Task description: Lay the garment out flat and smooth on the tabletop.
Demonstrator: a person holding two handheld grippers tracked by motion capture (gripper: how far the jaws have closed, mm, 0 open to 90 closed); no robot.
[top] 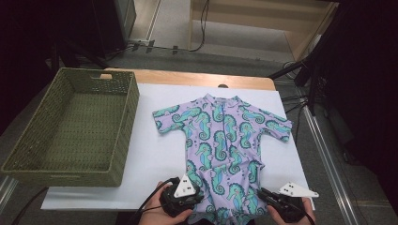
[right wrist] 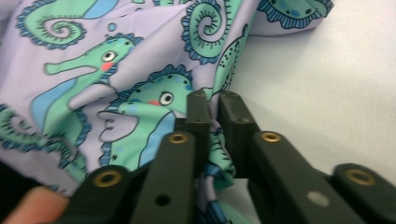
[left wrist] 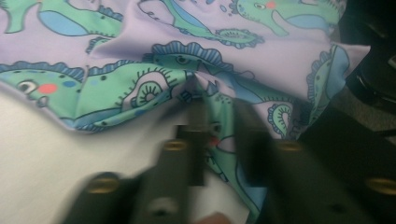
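Note:
A child's lilac swimsuit [top: 220,136] printed with green seahorses lies flat on the white table cover [top: 155,154], collar away from me and legs at the near edge. My left gripper [top: 199,189] sits at the suit's near left leg. In the left gripper view its jaws [left wrist: 218,109] are pinched on a raised fold of the swimsuit [left wrist: 140,60]. My right gripper [top: 261,191] is at the near right leg. In the right gripper view its jaws [right wrist: 214,100] clamp the hem of the swimsuit [right wrist: 93,70], which bunches between them. A hand holds each gripper.
An olive woven basket [top: 126,126] stands on the left of the table with nothing inside it. White cover [right wrist: 327,84] lies bare to the right of the suit. Beyond the far table edge are cables and a wooden frame on the floor.

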